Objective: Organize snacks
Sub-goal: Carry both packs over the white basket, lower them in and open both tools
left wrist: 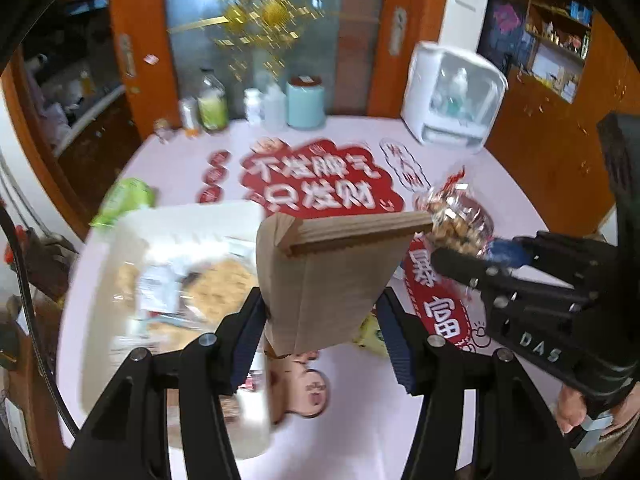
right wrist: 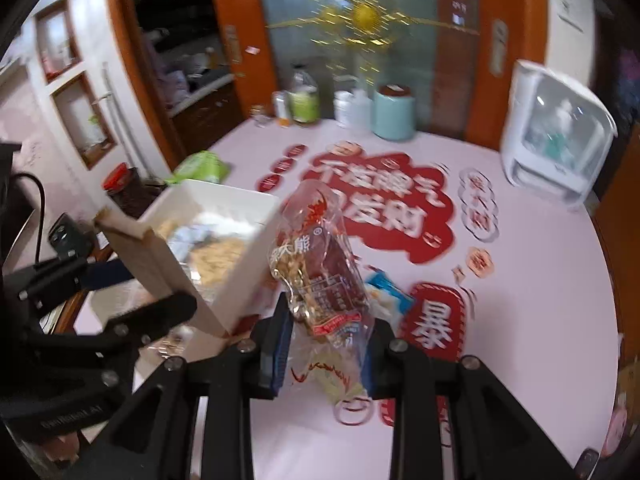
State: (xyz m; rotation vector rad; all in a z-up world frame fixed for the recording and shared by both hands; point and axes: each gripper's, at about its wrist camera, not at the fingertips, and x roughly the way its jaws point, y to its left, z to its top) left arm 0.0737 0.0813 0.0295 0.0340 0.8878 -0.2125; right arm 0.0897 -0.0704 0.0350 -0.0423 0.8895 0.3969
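My left gripper (left wrist: 320, 332) is shut on a flat brown cardboard snack box (left wrist: 328, 272) and holds it up above the table. The box also shows in the right wrist view (right wrist: 160, 264), beside the white bin (right wrist: 240, 204). My right gripper (right wrist: 326, 352) is shut on a clear bag of nut snacks with a red label (right wrist: 320, 272), held above the table. In the left wrist view that bag (left wrist: 456, 216) is at the right, in the right gripper (left wrist: 472, 260). The white bin (left wrist: 120, 240) holds several snack packs.
A round pink table (right wrist: 540, 280) carries red printed stickers. A green bag (left wrist: 124, 200) lies behind the bin. A blue-white pack (right wrist: 388, 292) lies near the bag. Jars and a teal canister (left wrist: 306, 100) stand at the back, a white appliance (left wrist: 452, 100) at back right.
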